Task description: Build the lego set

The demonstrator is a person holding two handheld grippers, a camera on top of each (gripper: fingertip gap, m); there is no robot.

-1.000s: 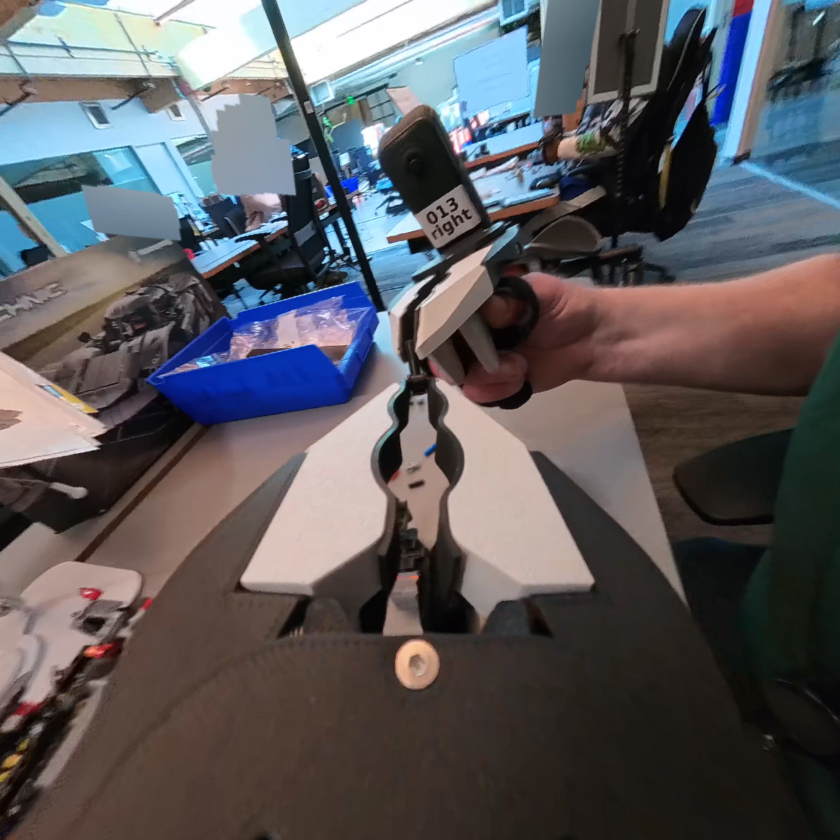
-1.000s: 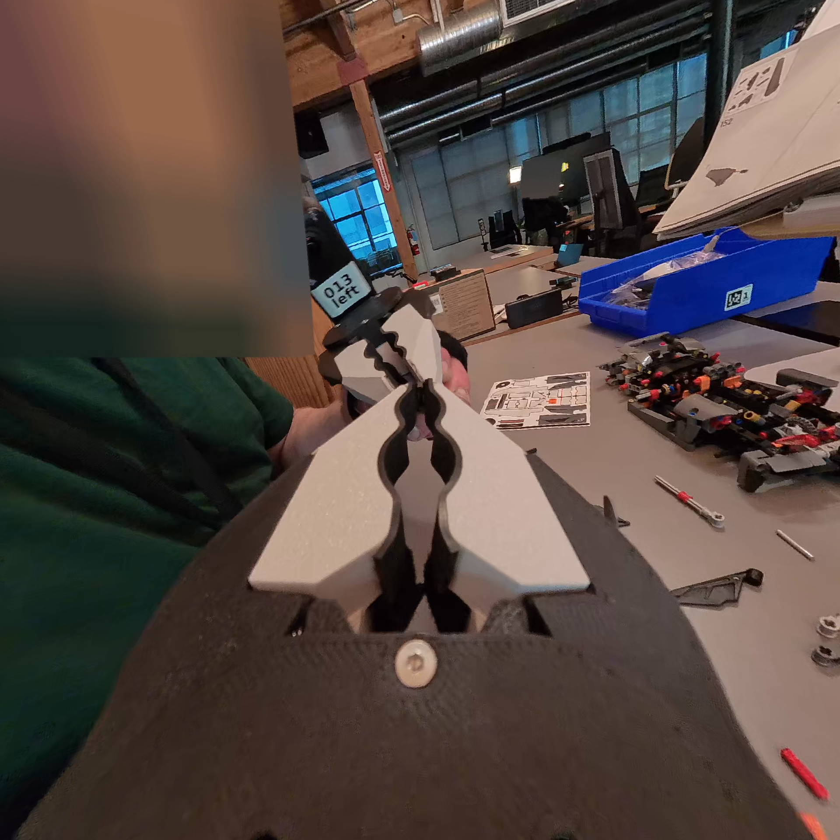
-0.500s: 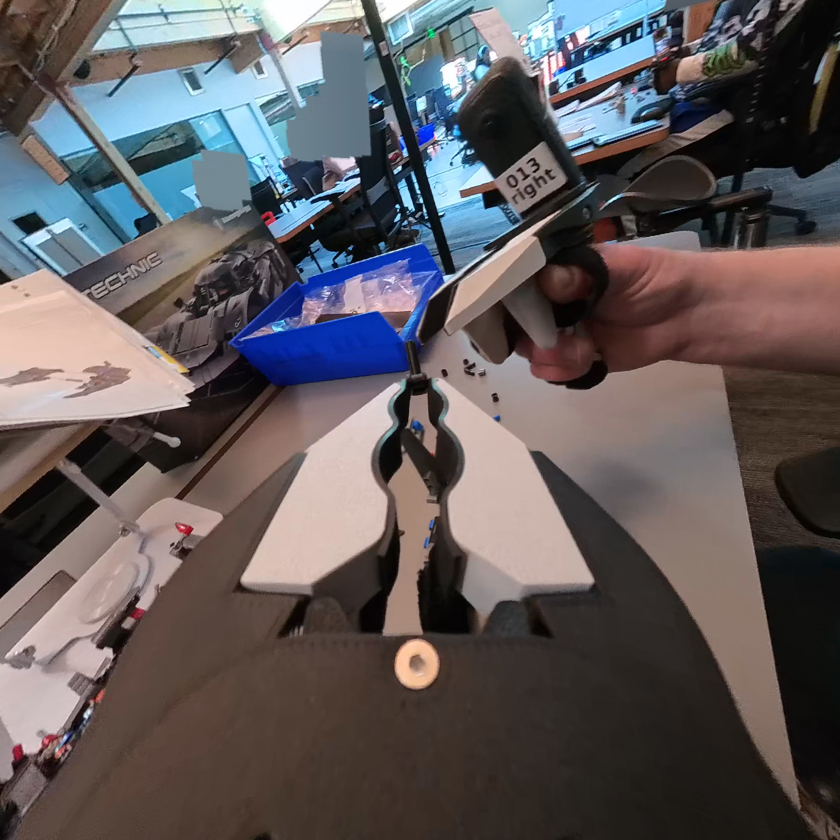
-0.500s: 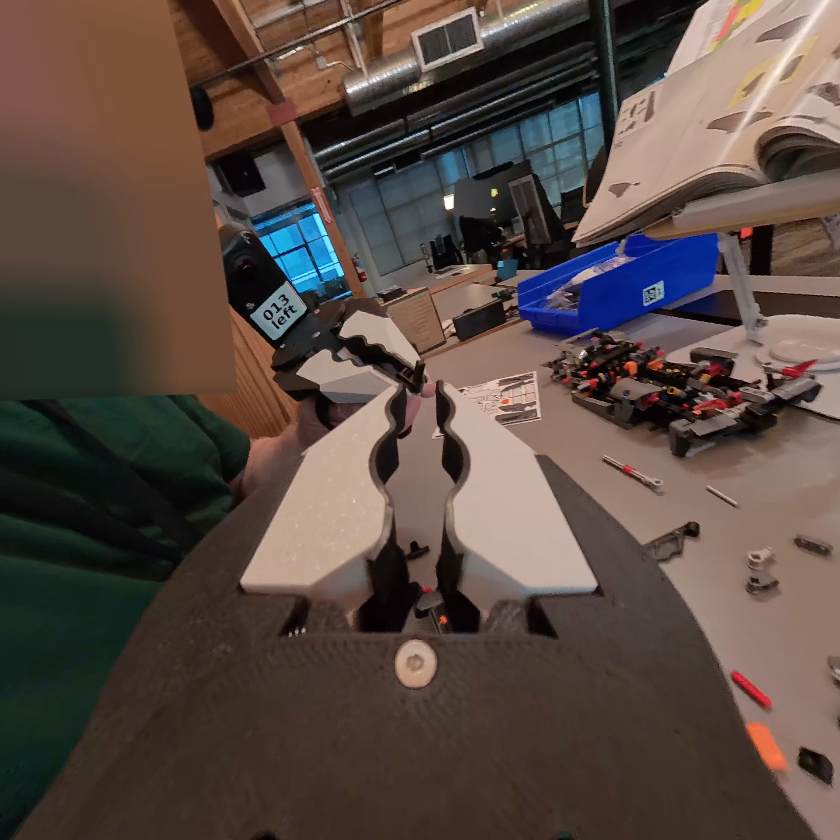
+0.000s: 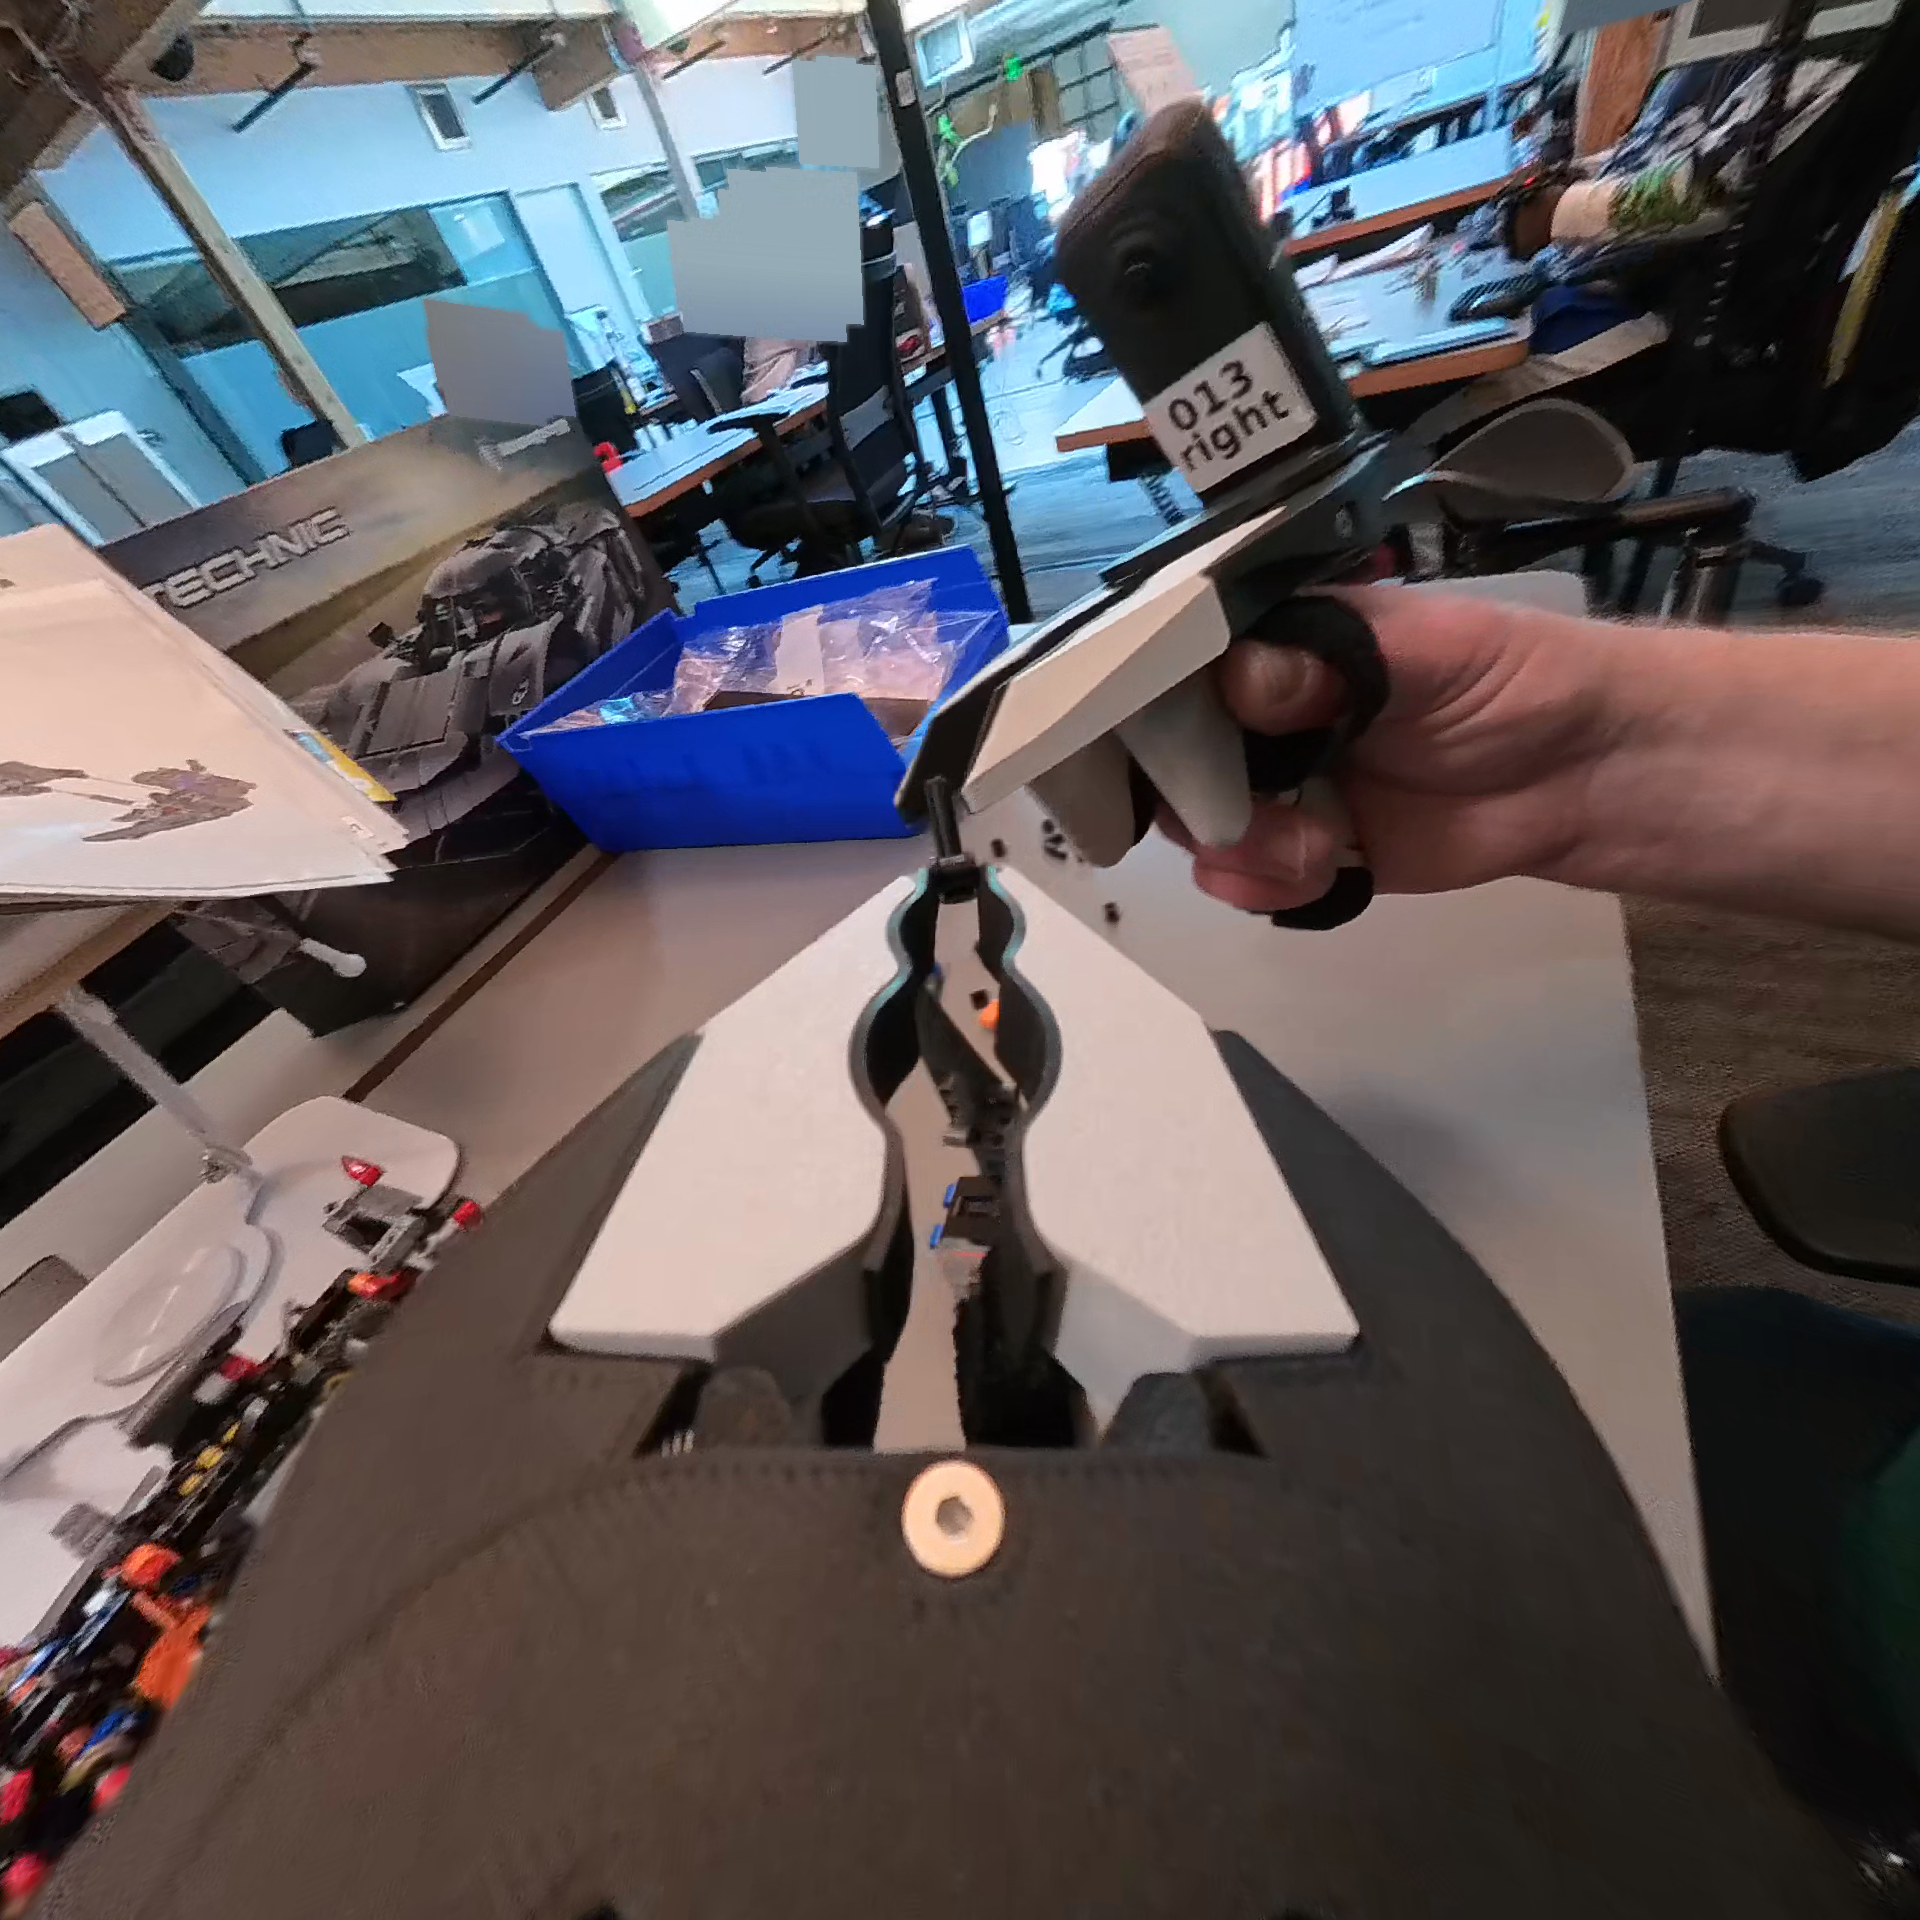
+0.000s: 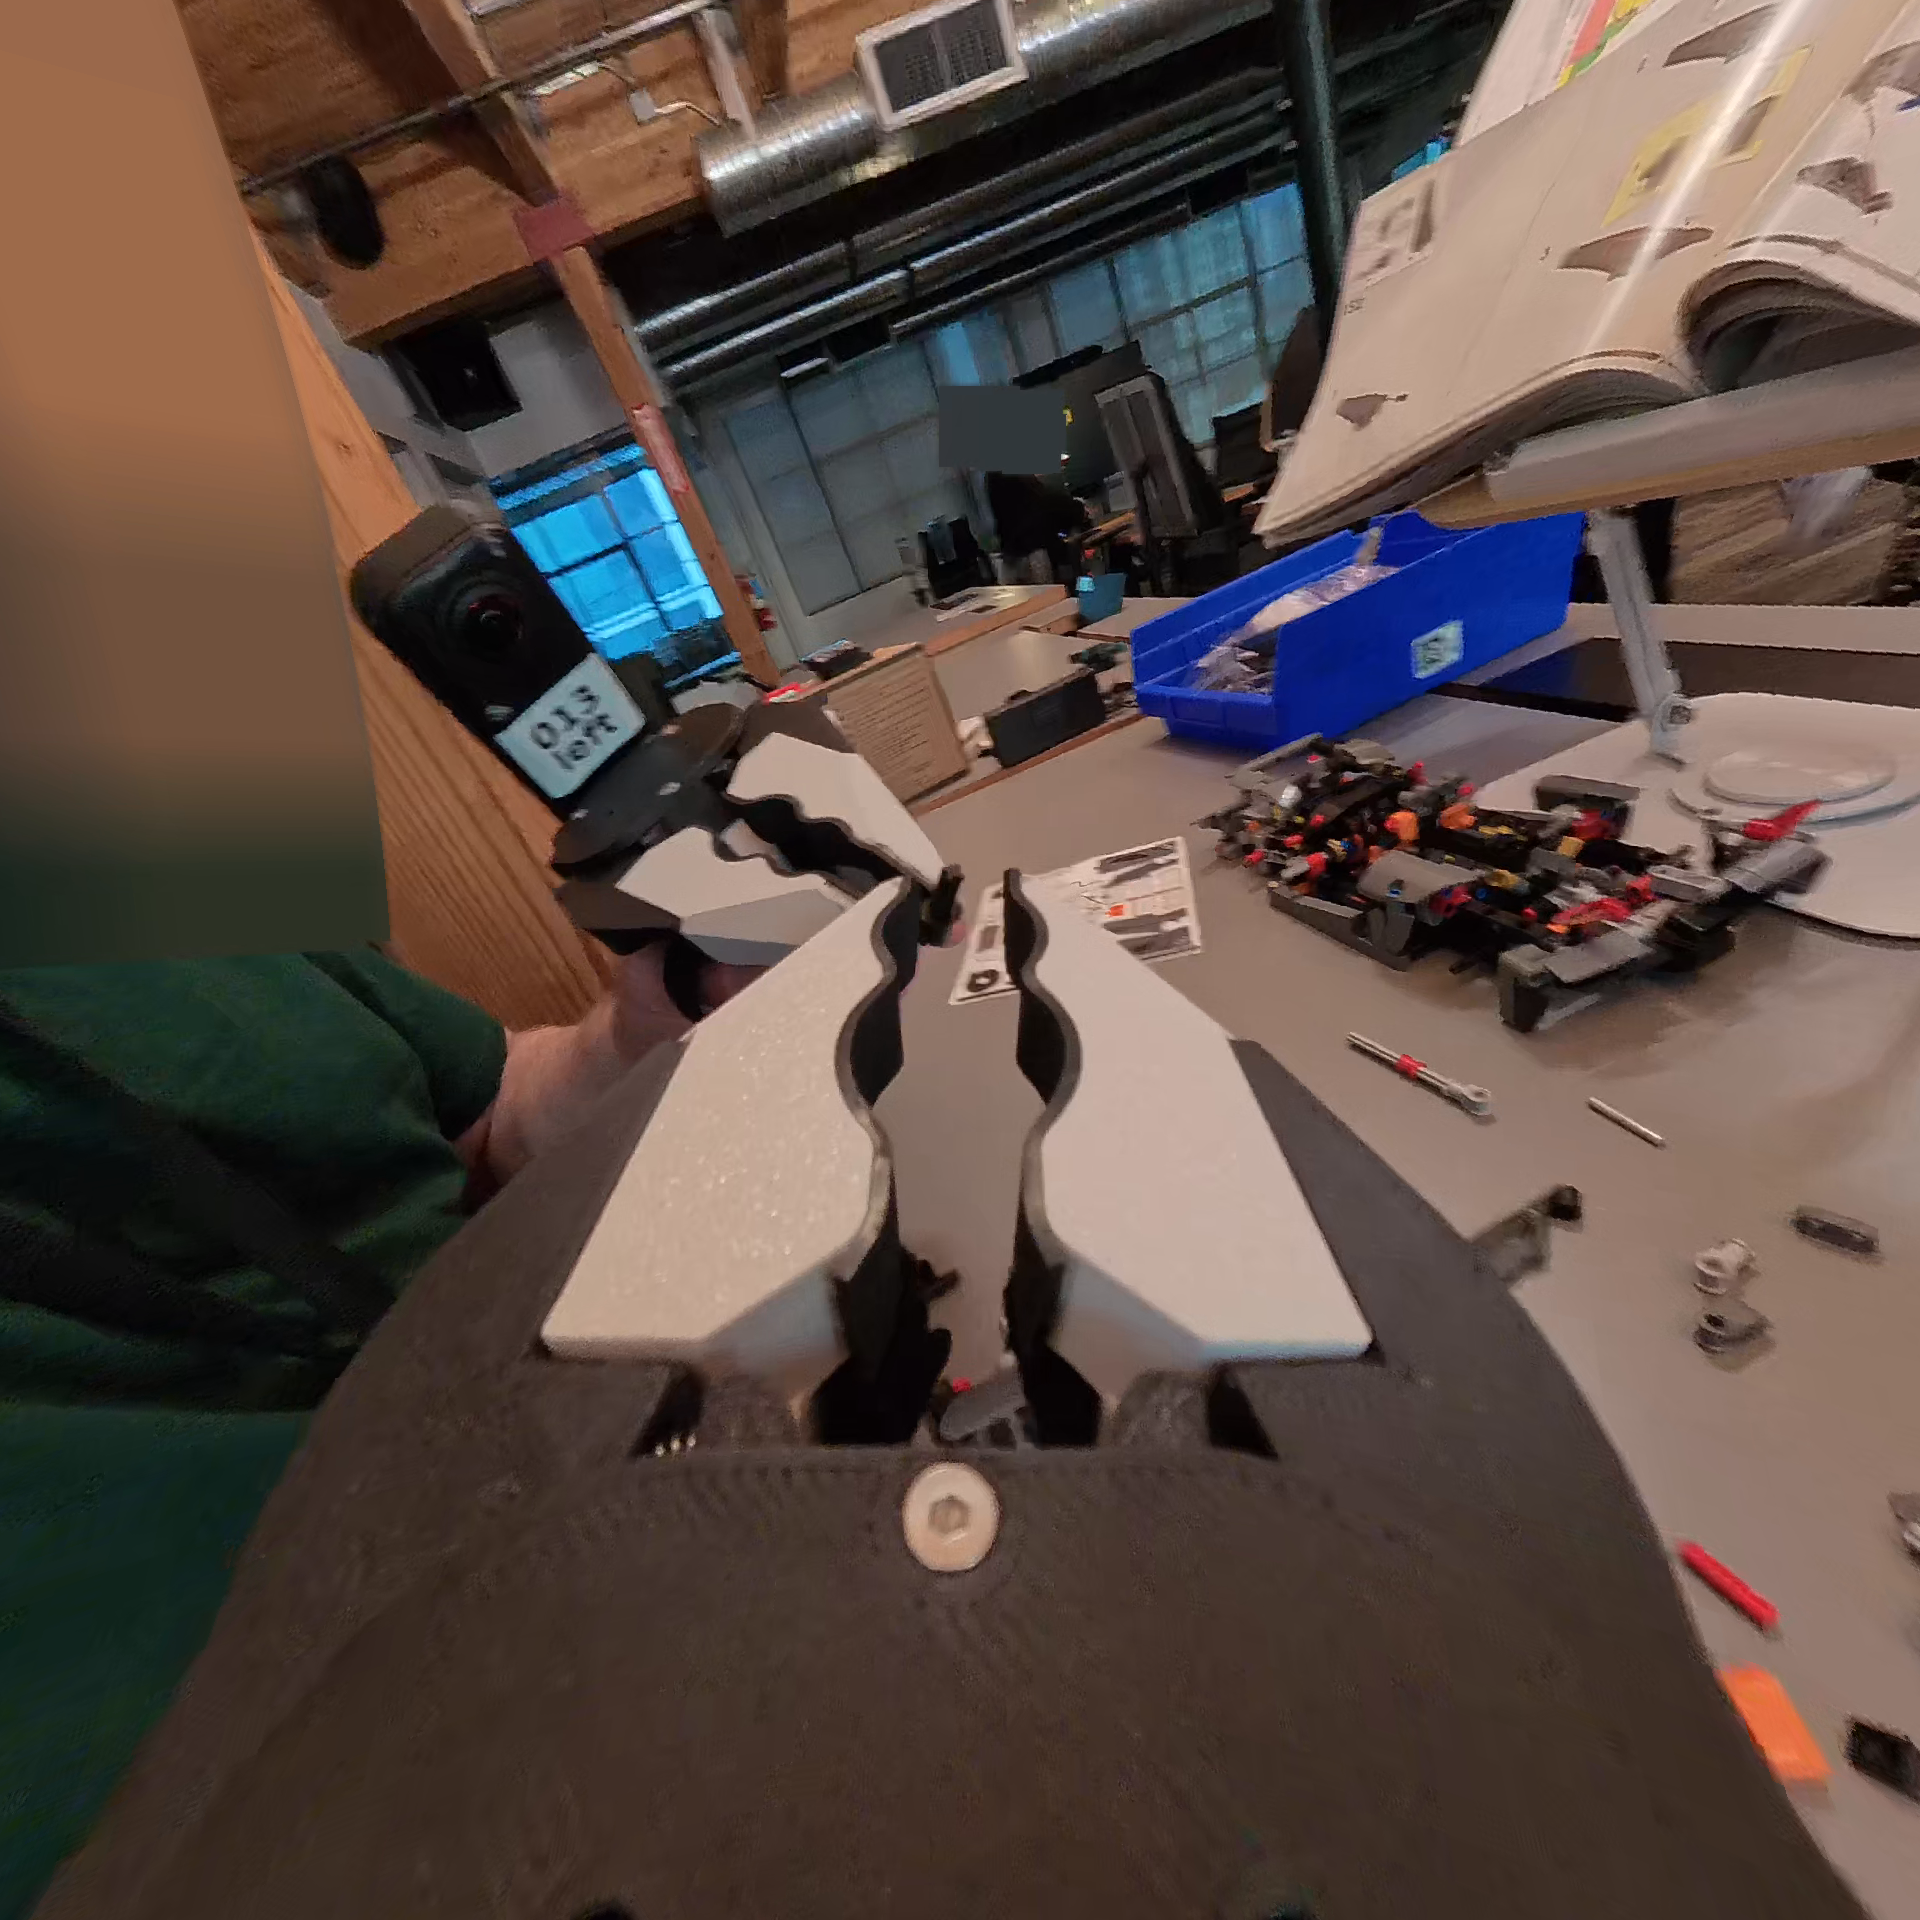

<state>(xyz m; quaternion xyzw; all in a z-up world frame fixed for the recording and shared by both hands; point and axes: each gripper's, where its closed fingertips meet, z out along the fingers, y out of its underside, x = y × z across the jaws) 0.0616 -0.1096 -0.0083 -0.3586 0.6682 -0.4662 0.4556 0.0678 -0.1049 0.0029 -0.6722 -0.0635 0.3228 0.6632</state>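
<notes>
Both tools apart now, right tool [image 6: 961,904] opened.

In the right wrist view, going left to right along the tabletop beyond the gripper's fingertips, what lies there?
Left gripper holding a small black piece → flat printed sheet → dark, partly built lego model → white round stand base at the right edge.
</notes>
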